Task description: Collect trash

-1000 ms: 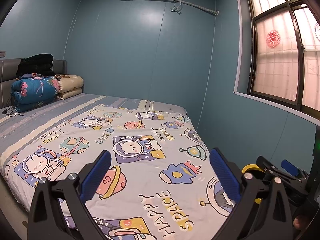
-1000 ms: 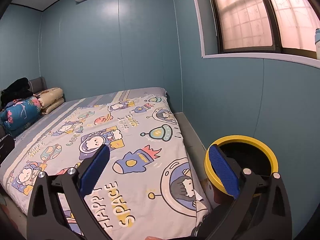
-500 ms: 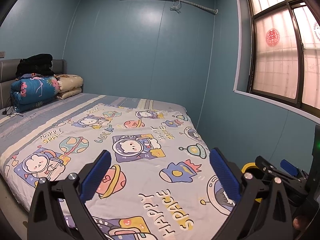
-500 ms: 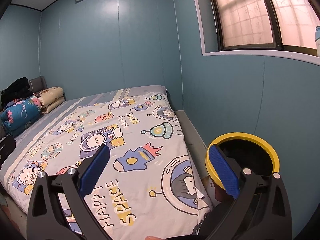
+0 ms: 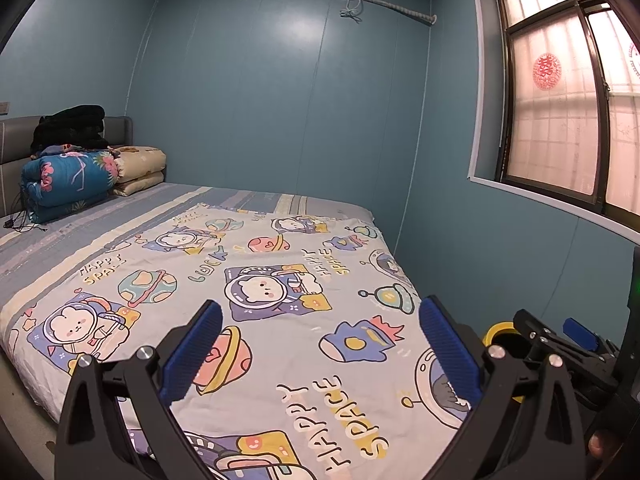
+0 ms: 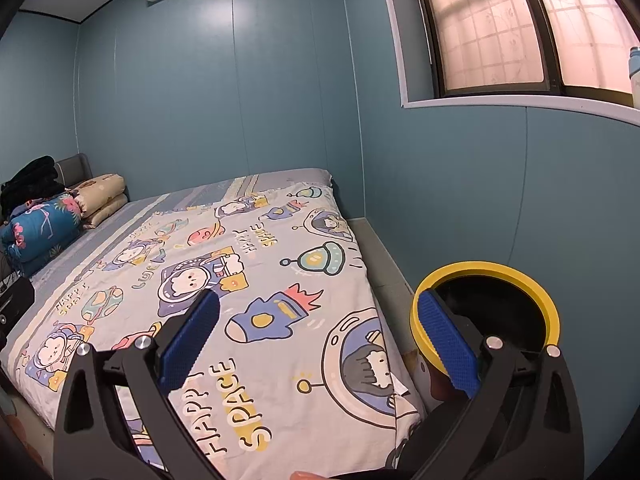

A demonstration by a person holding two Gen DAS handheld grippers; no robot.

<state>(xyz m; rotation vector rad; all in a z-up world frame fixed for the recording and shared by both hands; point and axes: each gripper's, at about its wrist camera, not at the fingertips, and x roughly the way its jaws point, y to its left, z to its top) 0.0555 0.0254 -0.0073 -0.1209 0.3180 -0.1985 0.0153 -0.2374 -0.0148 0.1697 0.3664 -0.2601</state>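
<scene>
Right wrist view shows a big bed with a space cartoon sheet, in a room with blue walls. The bed's long way runs from near the camera toward the far wall. A window sits high on the right. Folded blankets lie at the far left end. A trash bin with a yellow round rim stands on the floor, just beside the bed's right side, its mouth facing up. The right gripper is wide apart and holds nothing. The left gripper is wide apart too, with nothing in it.
</scene>
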